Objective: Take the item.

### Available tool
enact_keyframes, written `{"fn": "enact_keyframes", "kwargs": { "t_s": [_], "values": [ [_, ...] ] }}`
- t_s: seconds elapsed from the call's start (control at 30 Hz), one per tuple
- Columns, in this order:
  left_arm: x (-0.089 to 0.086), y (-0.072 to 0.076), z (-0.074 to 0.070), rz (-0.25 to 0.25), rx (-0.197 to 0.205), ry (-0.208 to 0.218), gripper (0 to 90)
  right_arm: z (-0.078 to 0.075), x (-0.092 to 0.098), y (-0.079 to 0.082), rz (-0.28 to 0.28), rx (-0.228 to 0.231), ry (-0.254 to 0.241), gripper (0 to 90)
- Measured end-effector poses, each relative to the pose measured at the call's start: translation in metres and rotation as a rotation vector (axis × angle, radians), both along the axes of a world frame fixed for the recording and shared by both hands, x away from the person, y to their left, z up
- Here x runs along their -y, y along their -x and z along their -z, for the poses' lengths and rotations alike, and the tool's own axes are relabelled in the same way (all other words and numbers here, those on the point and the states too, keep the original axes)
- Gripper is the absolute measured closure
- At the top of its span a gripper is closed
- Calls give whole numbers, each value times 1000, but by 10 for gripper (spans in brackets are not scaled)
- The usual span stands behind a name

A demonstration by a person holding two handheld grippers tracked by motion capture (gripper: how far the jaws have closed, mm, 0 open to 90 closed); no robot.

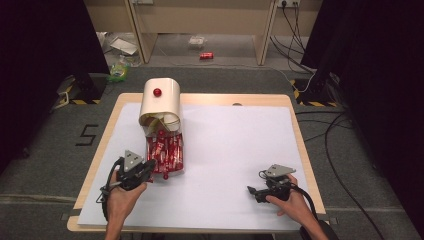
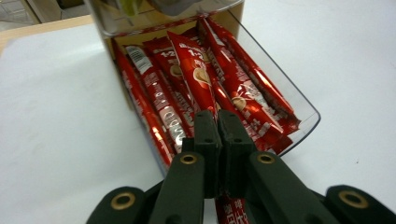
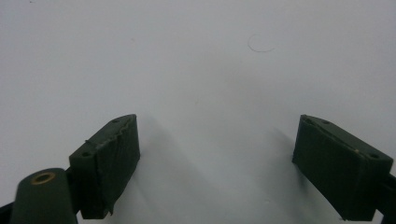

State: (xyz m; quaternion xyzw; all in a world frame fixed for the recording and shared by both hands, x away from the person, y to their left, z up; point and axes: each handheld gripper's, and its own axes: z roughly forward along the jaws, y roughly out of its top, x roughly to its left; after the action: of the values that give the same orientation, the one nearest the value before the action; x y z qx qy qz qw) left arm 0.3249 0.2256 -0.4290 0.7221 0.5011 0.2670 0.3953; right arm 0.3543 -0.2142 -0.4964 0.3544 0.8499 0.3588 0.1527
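- I am looking at red sachets (image 2: 201,88): long glossy sticks with white print and a round picture, lying lengthwise side by side in a clear drawer (image 2: 306,114).
- The drawer is standing pulled out of a cream rounded box (image 1: 160,102) with a red knob (image 1: 157,92) on top, at the left of the white sheet (image 1: 230,150) covering the table (image 1: 295,107).
- In the high view the drawer is sitting just ahead of my left hand-held gripper (image 1: 150,168), near the sheet's left edge.
- I am seeing the left hand-held gripper (image 2: 217,122) with its jaws pressed together over the near end of the drawer; a red sachet end is showing beneath them, but I cannot tell whether it is pinched.
- The drawer's near wall and rim are standing between the left hand-held gripper and the sachets deeper in.
- My right hand-held gripper (image 1: 251,190) is resting low on the sheet at the right, well apart from the drawer.
- Its jaws are standing wide apart (image 3: 217,158) over bare white sheet, with nothing between them.
- Beyond the table, cables (image 1: 330,140) and a red can (image 1: 206,55) are lying on the floor.
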Motion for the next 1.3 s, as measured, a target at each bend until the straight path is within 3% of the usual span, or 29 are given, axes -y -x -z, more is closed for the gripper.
{"fn": "enact_keyframes", "kwargs": {
  "t_s": [0.37, 0.6, 1.03, 1.3],
  "values": [
    [-13, 16, -8, -7, 13, 10, 866, 0, 0, 0, 0, 0, 0, 151],
    [-29, 24, -11, -42, 29, 22, 866, 0, 0, 0, 0, 1, 1, 151],
    [-58, 28, -13, -114, 49, 34, 866, 0, 0, 0, 0, 1, 1, 151],
    [-70, 23, -3, -146, 29, 38, 866, 0, 0, 0, 0, 1, 1, 151]
  ]
}}
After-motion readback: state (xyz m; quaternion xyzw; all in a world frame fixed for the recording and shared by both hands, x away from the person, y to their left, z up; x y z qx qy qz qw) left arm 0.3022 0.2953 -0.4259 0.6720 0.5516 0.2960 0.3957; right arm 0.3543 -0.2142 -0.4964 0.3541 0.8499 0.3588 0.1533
